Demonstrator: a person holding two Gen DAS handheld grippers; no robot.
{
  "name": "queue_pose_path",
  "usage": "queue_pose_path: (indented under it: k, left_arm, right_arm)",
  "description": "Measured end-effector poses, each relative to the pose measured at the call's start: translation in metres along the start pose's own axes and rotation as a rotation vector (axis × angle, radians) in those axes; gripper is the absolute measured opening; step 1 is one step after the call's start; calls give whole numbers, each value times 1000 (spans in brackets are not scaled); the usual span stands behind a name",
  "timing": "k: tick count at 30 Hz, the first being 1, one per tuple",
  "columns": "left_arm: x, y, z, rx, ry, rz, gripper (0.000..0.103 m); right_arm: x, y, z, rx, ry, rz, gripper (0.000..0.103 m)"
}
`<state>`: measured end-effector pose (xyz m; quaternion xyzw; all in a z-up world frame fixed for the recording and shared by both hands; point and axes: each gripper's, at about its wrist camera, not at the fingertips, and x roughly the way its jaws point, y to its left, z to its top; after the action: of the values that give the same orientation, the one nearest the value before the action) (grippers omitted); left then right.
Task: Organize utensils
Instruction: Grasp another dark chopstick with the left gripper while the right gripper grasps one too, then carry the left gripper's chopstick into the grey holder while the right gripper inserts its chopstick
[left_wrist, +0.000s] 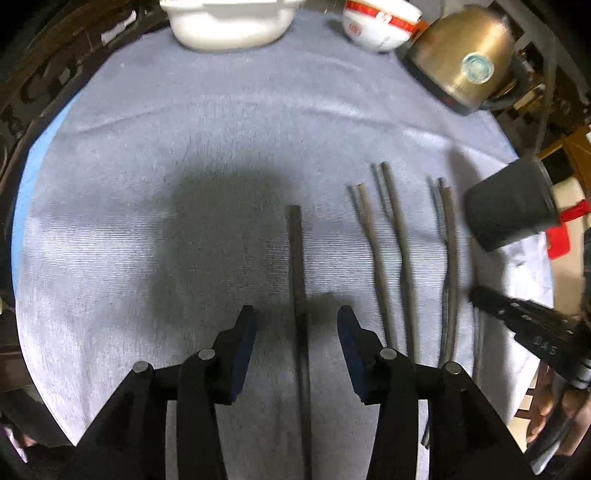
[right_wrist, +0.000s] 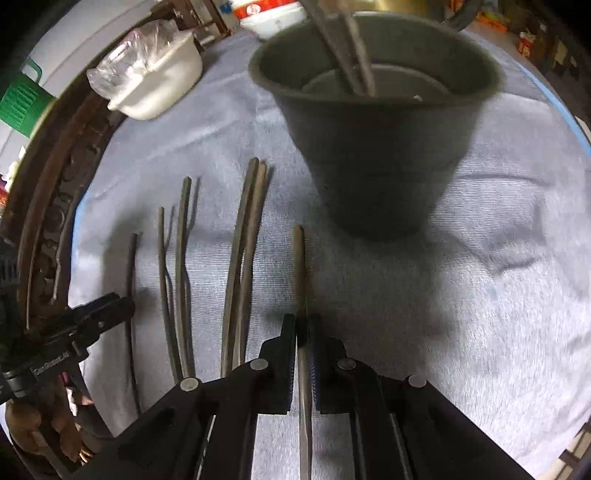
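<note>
Several dark chopsticks lie in a row on a grey cloth (left_wrist: 221, 147). My left gripper (left_wrist: 297, 325) is open, its jaws on either side of one dark chopstick (left_wrist: 297, 266) that lies on the cloth. My right gripper (right_wrist: 303, 325) is shut on a brown chopstick (right_wrist: 299, 266), which points toward a dark cup (right_wrist: 376, 140) holding a few chopsticks (right_wrist: 354, 55). More chopsticks (right_wrist: 243, 251) lie left of it. The cup (left_wrist: 511, 210) and right gripper (left_wrist: 524, 325) show at the right of the left wrist view. The left gripper (right_wrist: 103, 310) shows at the left of the right wrist view.
A white tub (left_wrist: 229, 22), a red-and-white bowl (left_wrist: 380, 26) and a brass kettle (left_wrist: 465, 59) stand at the far edge of the cloth. The tub (right_wrist: 155, 77) holds a plastic bag. A carved dark wooden table rim (right_wrist: 51, 206) runs along the left.
</note>
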<state>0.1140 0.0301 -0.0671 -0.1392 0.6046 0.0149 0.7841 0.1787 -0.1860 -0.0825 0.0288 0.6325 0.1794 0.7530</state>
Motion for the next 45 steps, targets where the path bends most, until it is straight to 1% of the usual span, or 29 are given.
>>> queue_pose_path:
  k: [2, 3, 4, 5, 6, 7, 10, 12, 15, 18, 19, 21, 25, 27, 31, 34, 36, 39, 40, 42, 43, 44, 45]
  left_arm:
    - [1, -2, 3, 9, 17, 4, 46]
    - [1, -2, 5, 13, 22, -9, 44]
    - [2, -1, 7, 17, 24, -16, 32]
    - [2, 0, 9, 27, 28, 2, 22]
    - [2, 2, 11, 30, 39, -5, 7]
    - [3, 7, 13, 24, 58, -45, 7]
    - [4, 23, 18, -24, 99, -125, 7]
    - [3, 29, 17, -26, 120, -145, 7]
    - [1, 28, 18, -21, 120, -137, 7]
    - [5, 19, 24, -1, 103, -127, 7]
    - [13, 12, 35, 3, 104, -128, 7]
    - [13, 12, 37, 3, 110, -138, 6]
    - [10, 18, 38, -16, 119, -142, 6]
    - [17, 20, 32, -16, 121, -142, 6]
    - [22, 14, 35, -10, 141, -134, 6]
    - [24, 11, 37, -9, 144, -134, 6]
    - [17, 12, 33, -10, 105, -163, 6]
    - [-10, 14, 19, 4, -23, -230, 6]
    - [-21, 15, 13, 6, -81, -257, 6]
    - [-38, 15, 4, 14, -166, -279, 6]
    - [-49, 16, -2, 15, -227, -284, 6]
    - [-58, 16, -7, 14, -285, -293, 6]
    - [-64, 15, -10, 14, -318, -298, 6]
  right_arm:
    - [0, 4, 3, -19, 20, -14, 10]
    - [0, 7, 5, -37, 30, -24, 10]
    - [1, 8, 5, -50, 37, -32, 9]
    - [2, 9, 6, -59, 44, -37, 8]
    - [2, 11, 8, -71, 54, -39, 8]
    - [2, 13, 8, -79, 60, -41, 8]
    - [4, 16, 13, -87, 82, -35, 8]
    - [4, 13, 17, -70, 99, -12, 8]
    - [7, 5, 22, -52, 103, 15, 8]
    - [6, 2, 22, -43, 98, 27, 8]
    - [4, 0, 20, -37, 96, 34, 8]
    - [3, -6, 20, -18, 94, 51, 8]
    - [1, -9, 17, -29, 95, 48, 7]
    - [1, -13, 18, -38, 101, 43, 7]
    - [2, -7, 21, -61, 115, 32, 8]
    - [1, -5, 21, -64, 108, 28, 7]
    - [-2, -3, 16, -59, 85, 34, 6]
    - [-21, -5, -4, -44, 3, 93, 6]
    - [-29, -7, -10, -40, -22, 104, 6]
    - [-54, -10, -22, -20, -110, 133, 6]
    - [-62, -11, -25, -14, -141, 135, 6]
    - [-75, -12, -30, -7, -197, 136, 6]
    - [-87, -14, -34, 0, -252, 138, 6]
